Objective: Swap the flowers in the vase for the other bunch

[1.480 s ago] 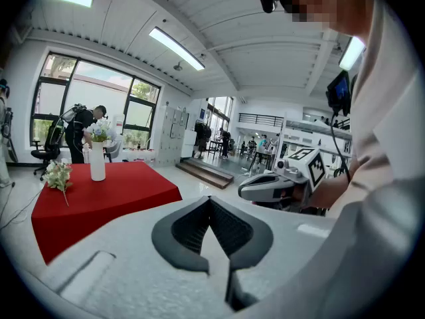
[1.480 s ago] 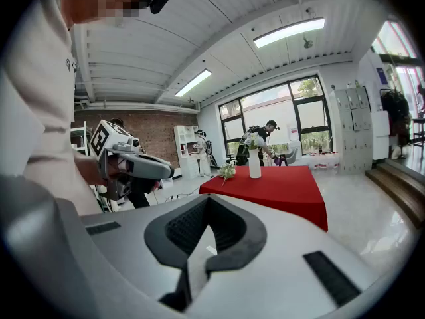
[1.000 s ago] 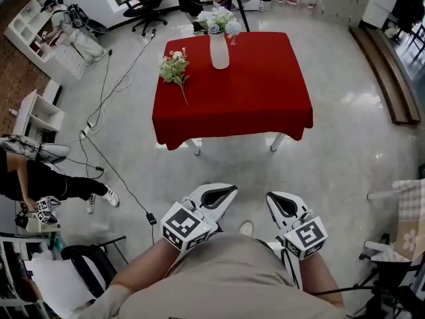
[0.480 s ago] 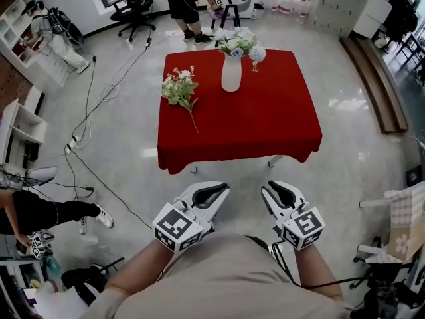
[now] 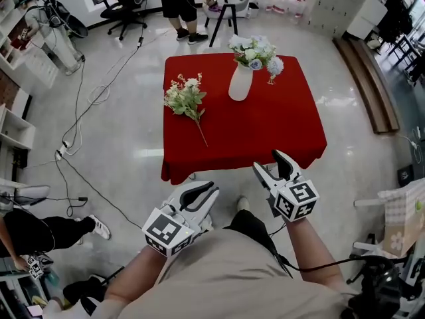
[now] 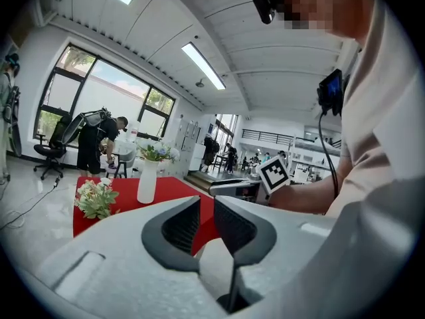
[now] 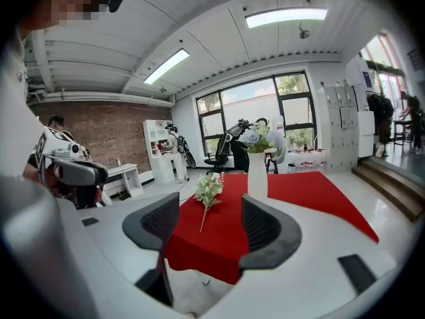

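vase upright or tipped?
Upright: the white vase stands base down on the red table, blue-white flowers in its mouth.

We count one table [image 5: 279, 128] and one vase [image 5: 240, 84]. We count two bunches: a blue bunch [image 5: 256, 50] and a white bunch [image 5: 184, 98].

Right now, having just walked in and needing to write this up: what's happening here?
A person holds a tool in each hand, short of the red table. The right tool has just been opening its jaws, with nothing between them. The left tool has its jaws close together, also empty. Neither touches anything. The blue-white flowers are in the vase, and the other bunch lies beside it.
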`<state>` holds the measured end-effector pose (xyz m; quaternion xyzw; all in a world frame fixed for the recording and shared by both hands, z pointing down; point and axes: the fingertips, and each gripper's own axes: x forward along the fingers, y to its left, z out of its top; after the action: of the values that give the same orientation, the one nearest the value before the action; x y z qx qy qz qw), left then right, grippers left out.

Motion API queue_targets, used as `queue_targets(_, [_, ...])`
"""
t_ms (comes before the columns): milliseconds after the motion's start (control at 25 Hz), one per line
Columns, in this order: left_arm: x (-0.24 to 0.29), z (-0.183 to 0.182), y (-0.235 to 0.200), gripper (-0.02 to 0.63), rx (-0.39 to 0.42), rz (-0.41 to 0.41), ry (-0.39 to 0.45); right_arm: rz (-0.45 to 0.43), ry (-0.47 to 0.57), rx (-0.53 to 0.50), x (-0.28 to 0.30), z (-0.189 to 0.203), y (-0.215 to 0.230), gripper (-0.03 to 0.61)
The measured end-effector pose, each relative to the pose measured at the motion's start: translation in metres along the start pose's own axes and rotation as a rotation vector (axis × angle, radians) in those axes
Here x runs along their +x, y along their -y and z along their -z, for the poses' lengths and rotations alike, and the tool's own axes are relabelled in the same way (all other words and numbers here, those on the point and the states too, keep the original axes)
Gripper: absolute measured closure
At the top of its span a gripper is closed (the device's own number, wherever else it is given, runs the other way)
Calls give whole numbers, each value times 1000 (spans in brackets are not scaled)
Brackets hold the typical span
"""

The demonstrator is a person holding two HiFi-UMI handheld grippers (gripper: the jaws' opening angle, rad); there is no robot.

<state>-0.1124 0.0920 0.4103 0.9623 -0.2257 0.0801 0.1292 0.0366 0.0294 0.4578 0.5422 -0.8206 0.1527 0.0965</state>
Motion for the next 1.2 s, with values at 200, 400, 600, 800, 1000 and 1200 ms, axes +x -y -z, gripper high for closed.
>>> queue_targets(200, [2,-16,-23,549,-10,-47,29,12,53,116,52,-27,43,248])
queue_targets(400, [21,-35,-49,540,-13,-108,29,-12,128,207,102,-61,88,189])
queue_targets(600, [46,-55,-75,540,-4,-163,29,-96,266,460,138,-104,131,160])
queue_targets(800, [80,-65,-91,540,-8,-184,-1,-142,391,681,158,-137,174,138])
queue_targets(1000, [105,-76,-102,540,0,-202,-20,-151,435,807,184,-148,202,80])
queue_targets(1200, [115,-73,-111,540,-7,-230,-32,-196,468,902,198,-152,209,39])
